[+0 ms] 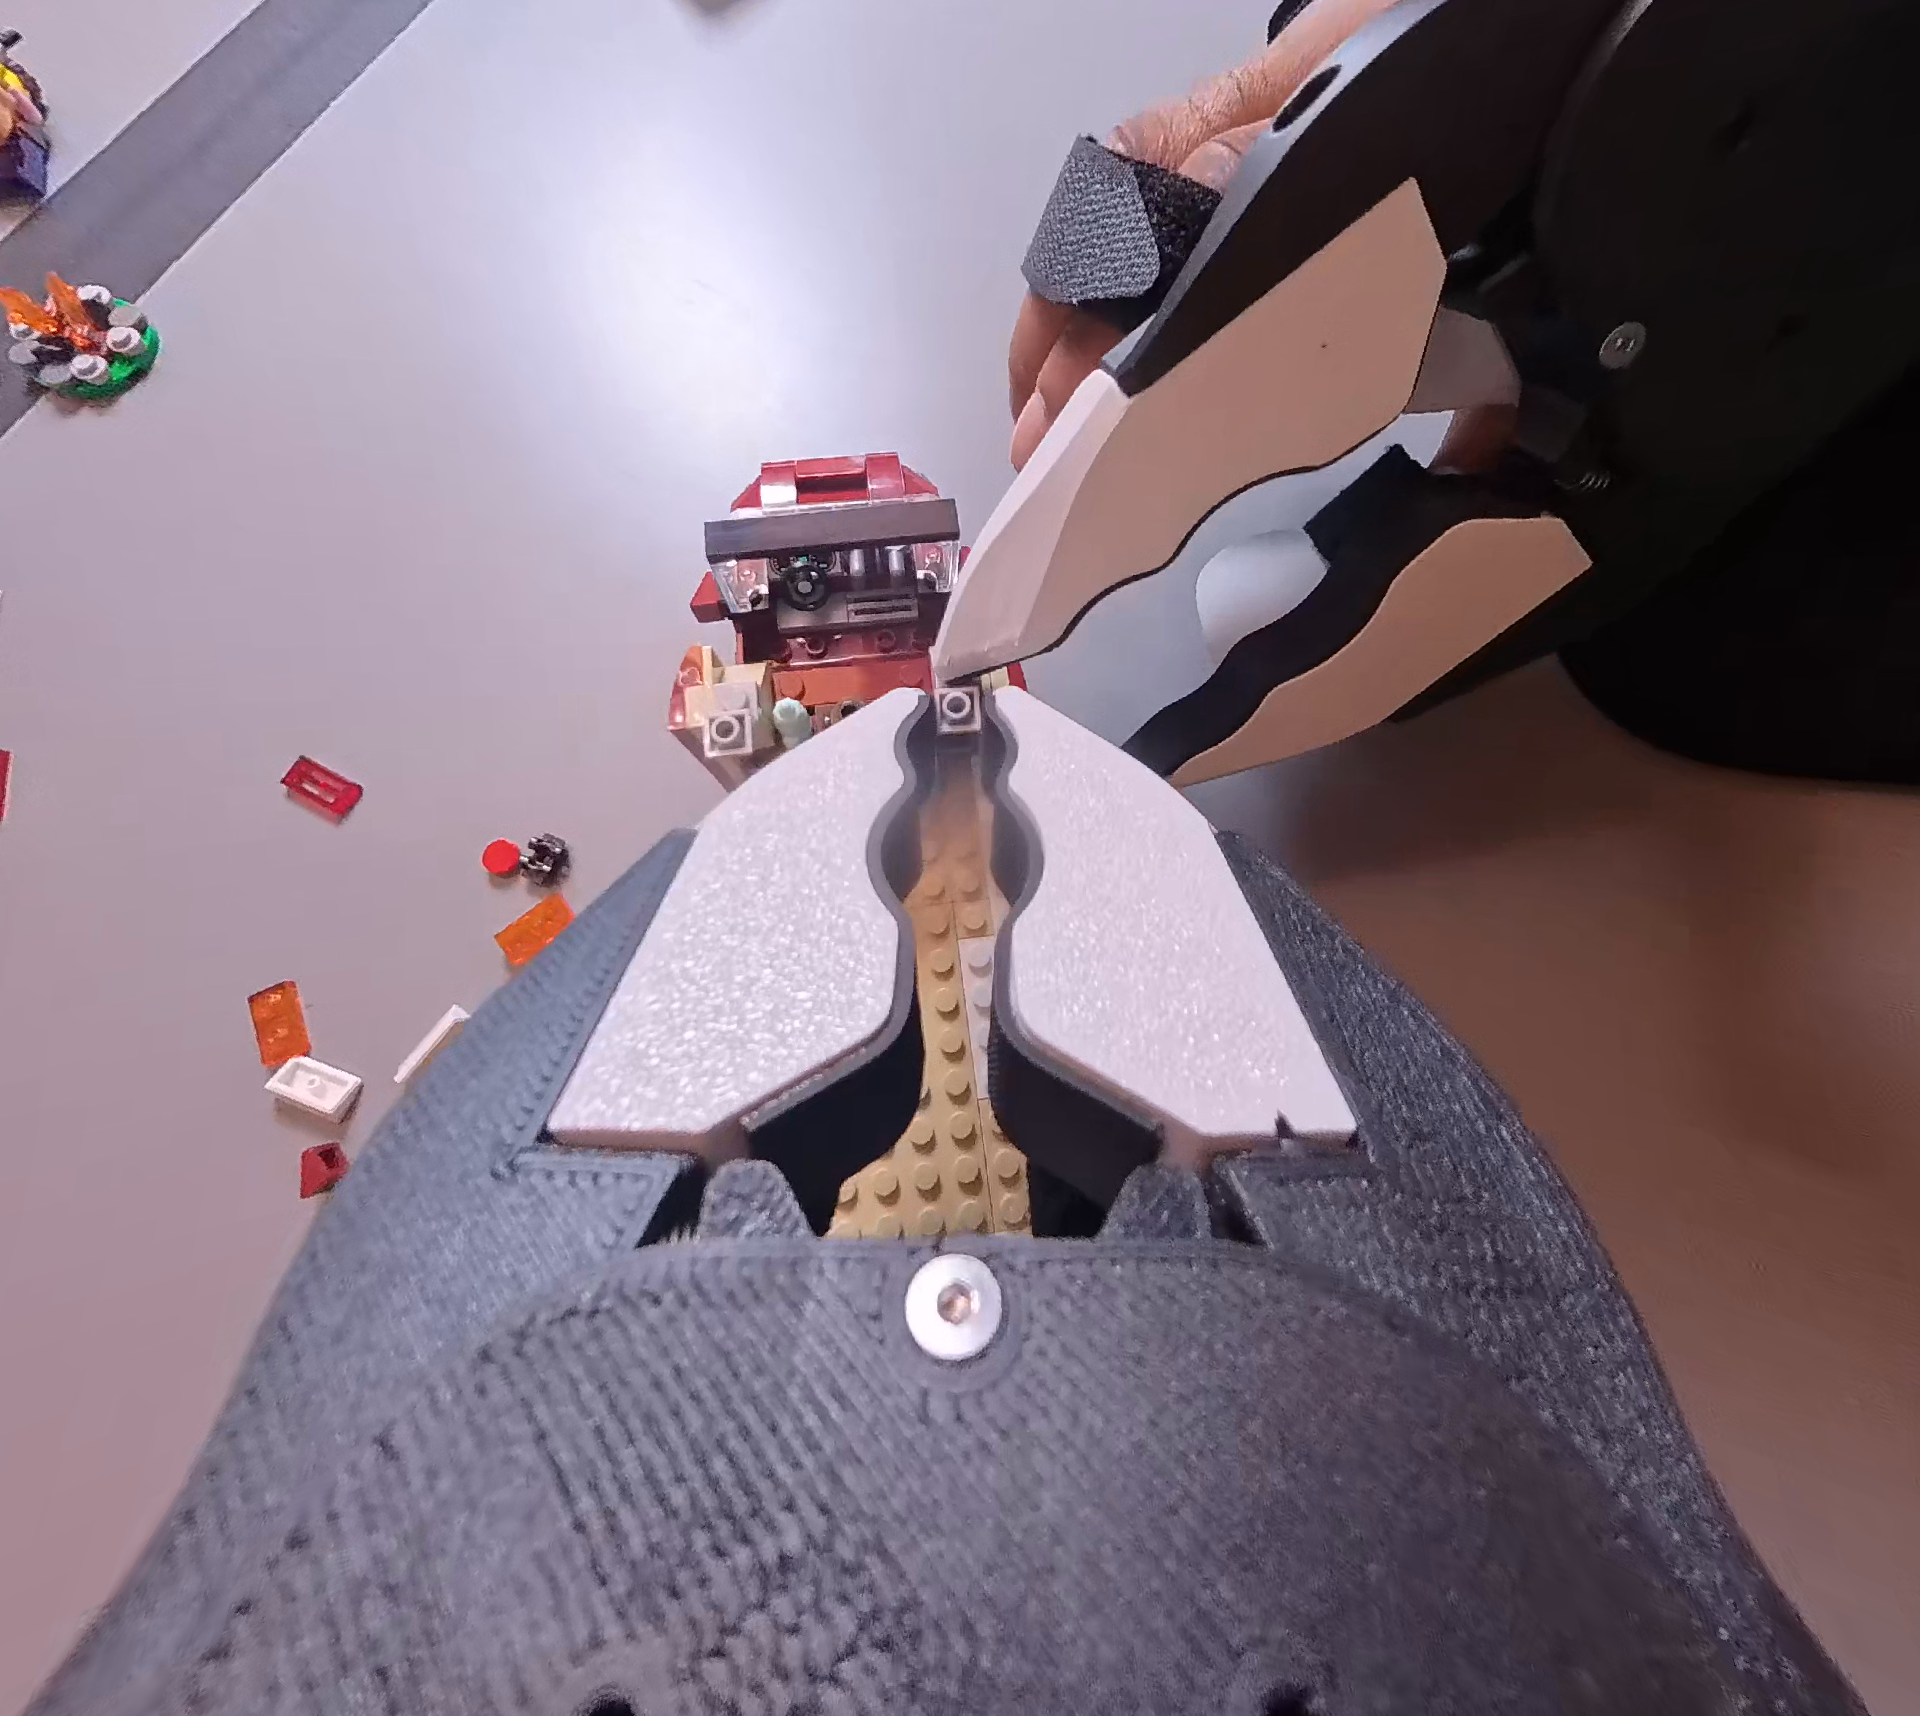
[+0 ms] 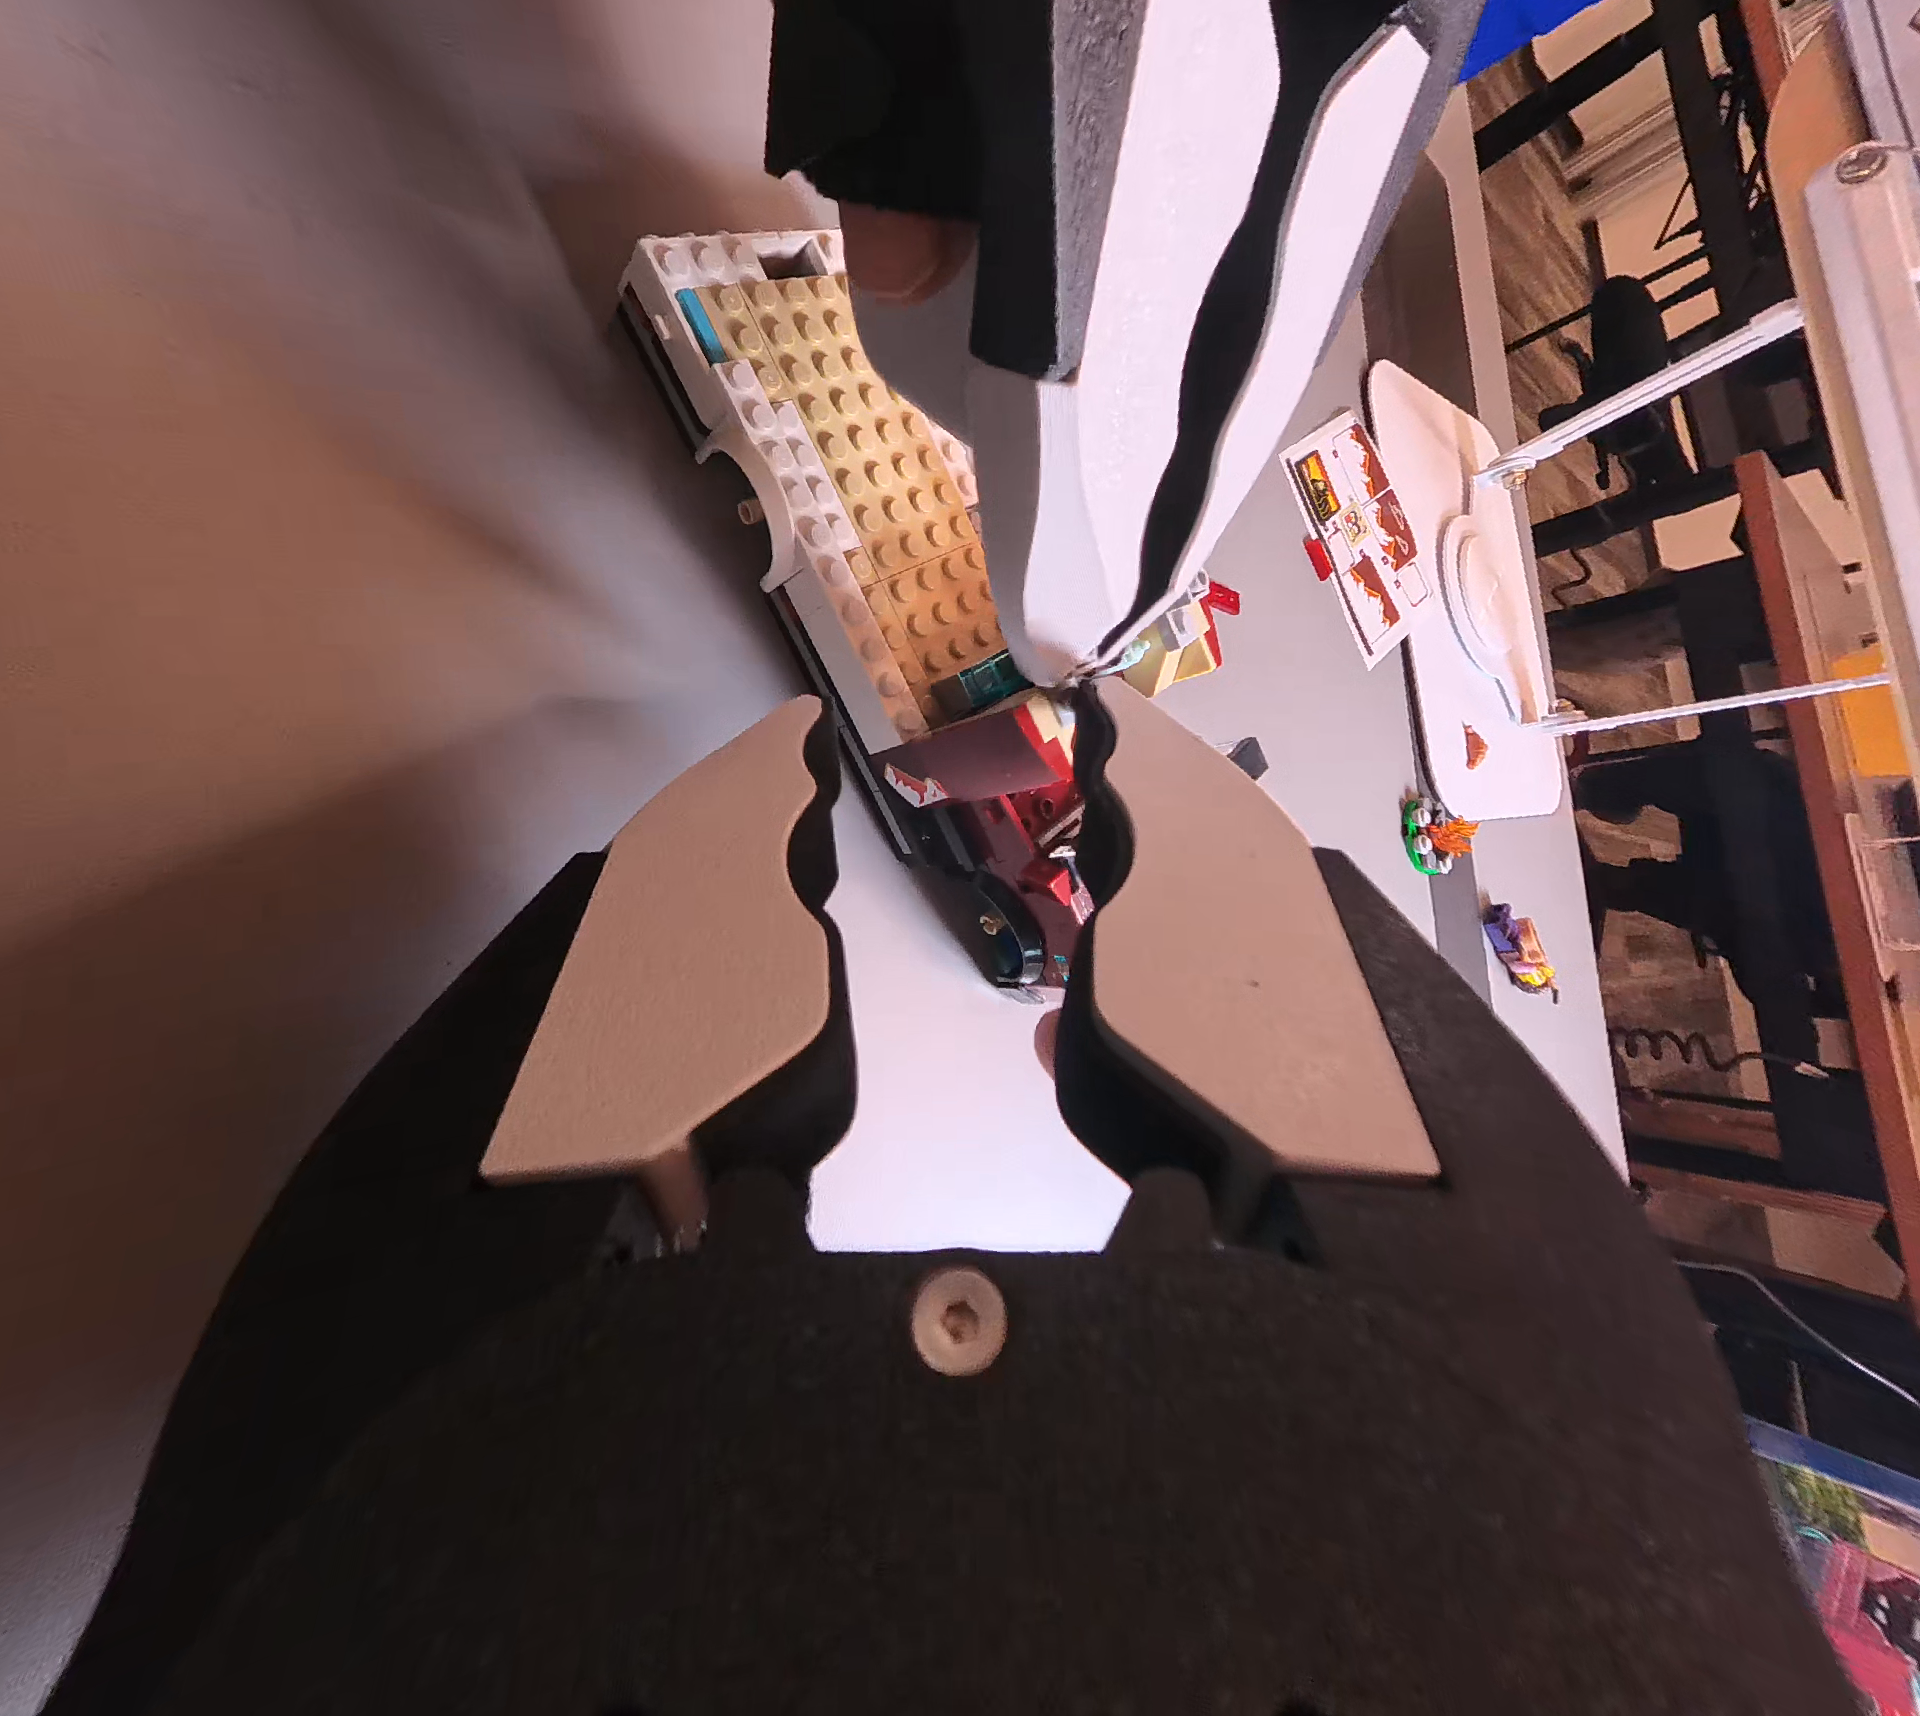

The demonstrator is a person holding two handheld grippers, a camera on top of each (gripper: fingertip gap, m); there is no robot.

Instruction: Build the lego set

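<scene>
My left gripper (image 1: 956, 710) pinches small grey stud piece (image 1: 956, 708) over tan plate (image 1: 951, 1095) of model on table (image 1: 520, 316). Piece light, slippery, rigid; I grip flat sides. Right gripper (image 1: 971, 664), jaws parted, one tip atop piece. Beyond, red cab (image 1: 831, 565).

We see bright, even light glaring off the table (image 1: 582, 232); fisheye bending warps edges, and the right view's left side smears.

The left gripper (image 1: 956, 710) is nearly closed, its tips meeting the spread right gripper (image 2: 961, 710).
</scene>
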